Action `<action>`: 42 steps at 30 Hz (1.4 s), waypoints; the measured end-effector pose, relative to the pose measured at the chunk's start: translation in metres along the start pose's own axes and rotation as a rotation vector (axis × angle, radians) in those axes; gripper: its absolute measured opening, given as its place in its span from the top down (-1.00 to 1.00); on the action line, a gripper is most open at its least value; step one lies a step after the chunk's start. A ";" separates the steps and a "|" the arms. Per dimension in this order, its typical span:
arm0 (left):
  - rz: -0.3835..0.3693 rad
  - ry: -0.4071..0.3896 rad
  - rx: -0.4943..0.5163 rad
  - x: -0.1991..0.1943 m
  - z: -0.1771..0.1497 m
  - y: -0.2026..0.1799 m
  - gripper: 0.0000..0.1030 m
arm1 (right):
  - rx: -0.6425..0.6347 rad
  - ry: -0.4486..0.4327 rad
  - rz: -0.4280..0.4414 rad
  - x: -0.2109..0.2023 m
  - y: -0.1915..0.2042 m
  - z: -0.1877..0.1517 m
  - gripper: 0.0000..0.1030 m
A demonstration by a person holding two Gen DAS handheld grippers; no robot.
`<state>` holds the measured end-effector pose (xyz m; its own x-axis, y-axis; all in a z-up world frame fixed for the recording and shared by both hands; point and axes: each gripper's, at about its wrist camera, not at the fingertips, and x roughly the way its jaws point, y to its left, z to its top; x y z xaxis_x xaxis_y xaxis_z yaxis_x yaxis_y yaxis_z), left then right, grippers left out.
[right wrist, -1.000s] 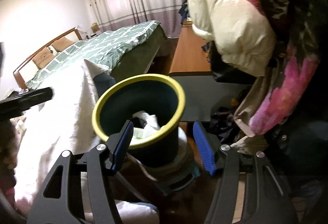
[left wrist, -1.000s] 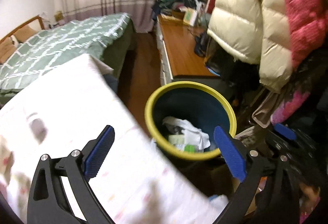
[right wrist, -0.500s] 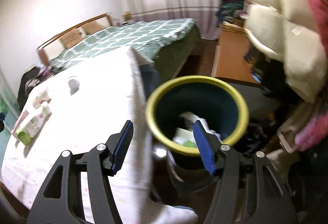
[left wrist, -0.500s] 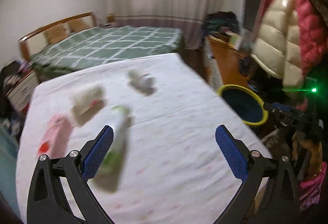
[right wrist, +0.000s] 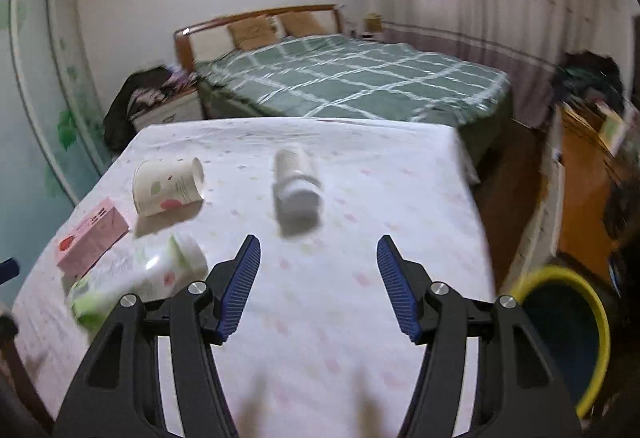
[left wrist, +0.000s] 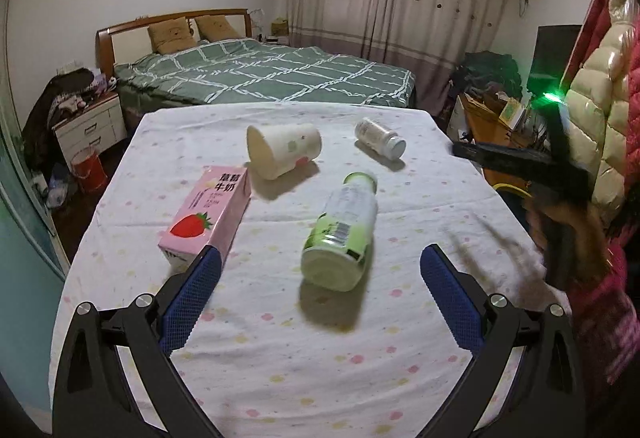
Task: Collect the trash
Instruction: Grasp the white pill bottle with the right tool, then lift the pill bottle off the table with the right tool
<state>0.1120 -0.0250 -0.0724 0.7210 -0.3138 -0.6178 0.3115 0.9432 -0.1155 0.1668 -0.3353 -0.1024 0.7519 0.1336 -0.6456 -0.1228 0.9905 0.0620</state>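
Several pieces of trash lie on the white dotted tablecloth (left wrist: pixel 320 358): a pink strawberry milk carton (left wrist: pixel 208 215), a tipped paper cup (left wrist: pixel 282 149), a green-labelled bottle (left wrist: pixel 344 232) on its side and a small white bottle (left wrist: pixel 380 137). My left gripper (left wrist: pixel 318 302) is open and empty, just short of the green bottle. My right gripper (right wrist: pixel 318 284) is open and empty above the cloth, with the small white bottle (right wrist: pixel 298 181) beyond it, the cup (right wrist: pixel 168 185), carton (right wrist: pixel 90 234) and green bottle (right wrist: pixel 140 278) to its left. The yellow-rimmed bin (right wrist: pixel 572 322) stands off the table's right edge.
Behind the table lies a bed with a green checked cover (left wrist: pixel 264 73), and a white nightstand (left wrist: pixel 90 125) stands at the left. A wooden desk (right wrist: pixel 588 181) and hanging puffy jackets (left wrist: pixel 600 109) crowd the right side. The other gripper's black body (left wrist: pixel 524 161) crosses the left view's right edge.
Both grippers have swung from the bin to face the table. The trash items now lie in front of them, and the bin has slid to the right edge of the views.
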 end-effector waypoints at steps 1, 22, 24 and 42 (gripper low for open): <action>0.000 0.001 -0.004 0.000 -0.001 0.002 -0.90 | -0.013 0.010 0.008 0.017 0.005 0.008 -0.13; 0.002 0.033 -0.068 0.017 -0.010 0.029 -0.90 | 0.003 0.159 0.020 0.141 0.012 0.048 0.08; -0.003 0.037 -0.062 0.018 -0.010 0.027 -0.90 | 0.009 0.161 0.023 0.140 0.010 0.047 0.08; -0.041 0.047 -0.017 0.024 -0.014 0.002 -0.90 | 0.136 0.071 0.021 0.011 -0.028 -0.007 0.09</action>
<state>0.1213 -0.0289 -0.0978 0.6778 -0.3473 -0.6481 0.3296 0.9314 -0.1544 0.1740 -0.3616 -0.1166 0.7014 0.1569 -0.6953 -0.0460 0.9834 0.1756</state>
